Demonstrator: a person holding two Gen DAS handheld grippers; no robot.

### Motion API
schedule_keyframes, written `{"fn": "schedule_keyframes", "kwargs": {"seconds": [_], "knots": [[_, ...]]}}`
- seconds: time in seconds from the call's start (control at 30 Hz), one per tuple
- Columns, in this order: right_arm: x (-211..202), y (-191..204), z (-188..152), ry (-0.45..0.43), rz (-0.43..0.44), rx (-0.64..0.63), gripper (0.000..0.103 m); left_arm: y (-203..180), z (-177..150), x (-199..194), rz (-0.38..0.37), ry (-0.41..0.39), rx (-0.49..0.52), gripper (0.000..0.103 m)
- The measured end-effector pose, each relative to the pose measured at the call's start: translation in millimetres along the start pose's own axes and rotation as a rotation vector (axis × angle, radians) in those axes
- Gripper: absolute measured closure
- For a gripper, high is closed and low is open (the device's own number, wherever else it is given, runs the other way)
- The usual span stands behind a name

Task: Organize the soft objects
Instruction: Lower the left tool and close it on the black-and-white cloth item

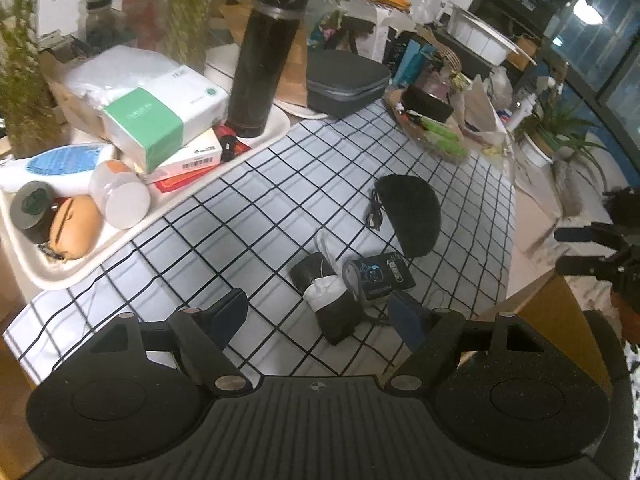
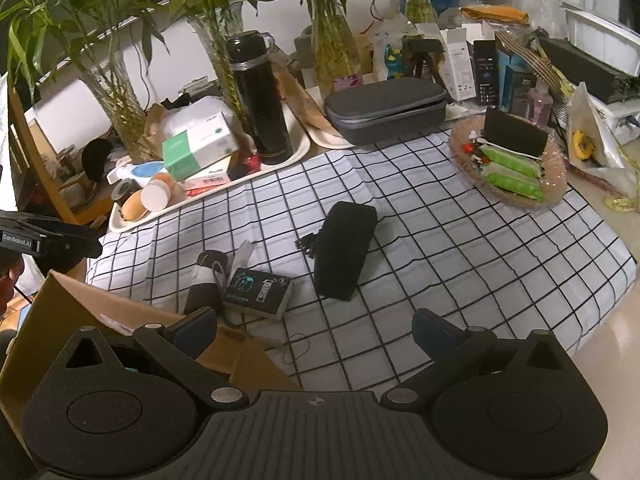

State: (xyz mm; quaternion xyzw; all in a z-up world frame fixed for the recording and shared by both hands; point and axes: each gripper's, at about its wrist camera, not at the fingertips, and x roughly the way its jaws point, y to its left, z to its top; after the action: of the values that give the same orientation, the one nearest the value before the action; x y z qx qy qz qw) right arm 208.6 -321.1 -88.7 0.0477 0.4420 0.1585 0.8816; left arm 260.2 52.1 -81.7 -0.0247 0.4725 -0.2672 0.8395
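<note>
Left wrist: both grippers, left [image 1: 316,316] and right [image 2: 314,330], gape wide, empty. Pouch [image 1: 410,214], roll [image 1: 330,300], packet [image 1: 378,276] lie loose on cloth [image 1: 280,184]. Box [image 2: 80,312] nearby. Sorting looks barely begun.

You've got a white wall [image 2: 168,52] at the back, with tall glass vases of green bamboo [image 2: 116,92] lined up in front of it. The table wears a white cloth with a black grid [image 2: 460,248], and over on the far side there are dark windows [image 1: 600,20] with a ceiling light reflected in the glass.
</note>
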Motion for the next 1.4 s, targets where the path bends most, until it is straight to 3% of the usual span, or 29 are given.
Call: {"fn": "schedule_keyframes", "kwargs": {"seconds": [0.13, 0.2, 0.4, 0.7, 0.83, 0.9, 1.4], "knots": [[6, -7, 3, 0.000, -0.005, 0.008, 0.000, 8, 6, 14, -0.040, 0.023, 0.009, 0.028], [9, -11, 5, -0.001, -0.007, 0.011, 0.000, 14, 8, 23, -0.065, 0.040, 0.007, 0.036], [22, -25, 9, 0.001, -0.030, 0.036, 0.000, 29, 15, 53, -0.140, 0.107, -0.012, 0.045], [40, -42, 10, 0.011, -0.045, 0.078, 0.000, 45, 23, 107, -0.242, 0.229, -0.056, 0.048], [48, -47, 8, 0.020, -0.049, 0.090, 0.000, 48, 27, 129, -0.247, 0.272, -0.072, 0.050], [50, -49, 8, 0.022, -0.047, 0.098, 0.000, 49, 28, 138, -0.243, 0.291, -0.085, 0.061], [56, -56, 10, 0.022, -0.059, 0.112, 0.000, 30, 33, 162, -0.244, 0.337, -0.069, 0.063]]}}
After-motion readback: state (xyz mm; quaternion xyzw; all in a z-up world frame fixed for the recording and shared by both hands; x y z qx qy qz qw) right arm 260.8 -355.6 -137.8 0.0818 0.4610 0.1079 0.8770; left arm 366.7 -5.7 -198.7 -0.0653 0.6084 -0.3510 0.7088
